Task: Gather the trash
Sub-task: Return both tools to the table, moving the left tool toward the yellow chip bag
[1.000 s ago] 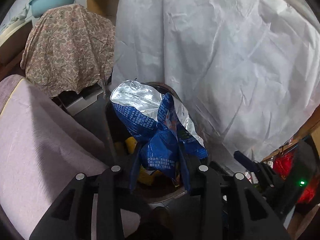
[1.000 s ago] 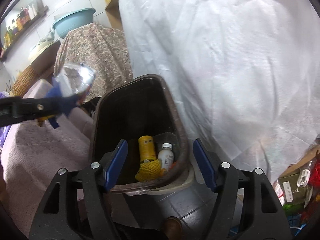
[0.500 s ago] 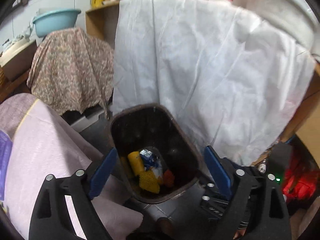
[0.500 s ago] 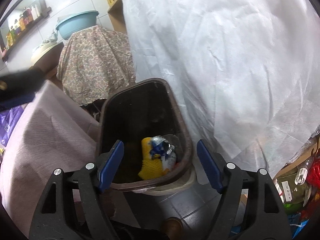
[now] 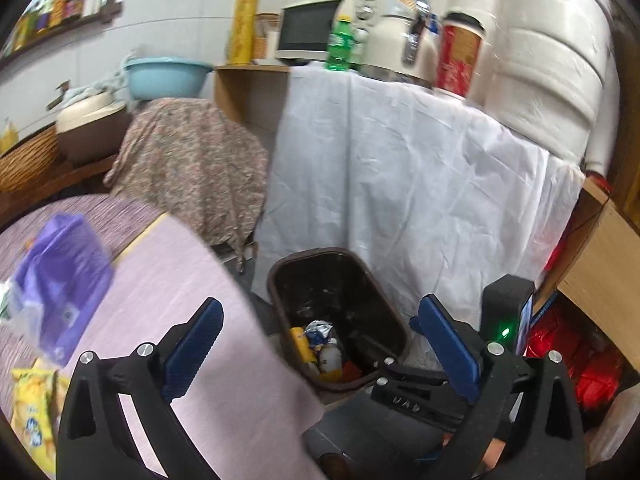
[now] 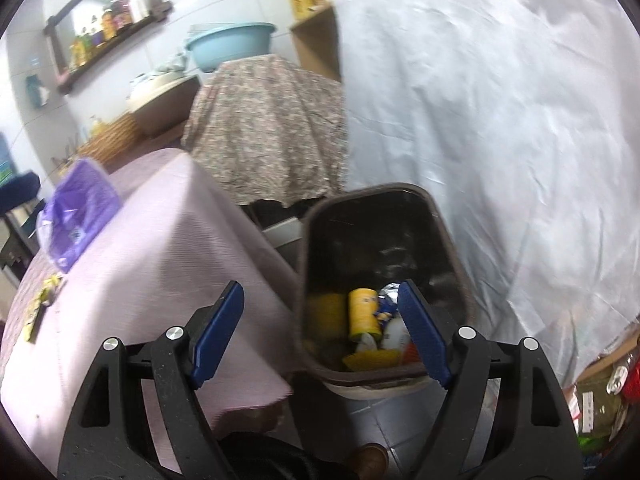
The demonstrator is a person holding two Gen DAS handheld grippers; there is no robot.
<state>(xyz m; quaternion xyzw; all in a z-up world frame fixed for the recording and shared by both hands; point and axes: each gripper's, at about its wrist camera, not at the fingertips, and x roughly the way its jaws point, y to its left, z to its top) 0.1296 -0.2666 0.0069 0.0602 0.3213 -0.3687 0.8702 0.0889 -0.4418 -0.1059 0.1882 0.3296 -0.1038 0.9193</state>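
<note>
A dark brown trash bin (image 5: 394,312) (image 6: 304,240) stands on the floor beside a table under a pink cloth (image 5: 180,280) (image 6: 160,240). In the bin lie a crumpled blue and silver snack bag (image 5: 320,330) (image 6: 386,300), a yellow can (image 5: 300,344) (image 6: 362,312) and a small bottle (image 5: 332,356). My left gripper (image 5: 320,303) hangs above the bin, its jaws opening wide with nothing between them. The jaws of my right gripper (image 6: 320,291) are opening too, empty, over the bin's near left rim. On the table lie a purple bag (image 5: 60,280) (image 6: 80,208) and a yellow snack packet (image 5: 32,412) (image 6: 40,308).
A counter draped in white cloth (image 5: 400,180) (image 6: 500,140) rises right behind the bin. A floral-covered object (image 5: 192,168) (image 6: 268,128) stands at the back left. Red bags (image 5: 580,360) sit under a wooden shelf at the right. Grey floor tiles (image 6: 380,420) show in front of the bin.
My left gripper let go of the blue snack bag, which dropped into the bin. Both grippers rose and drew back, and the table top with the purple bag came into view.
</note>
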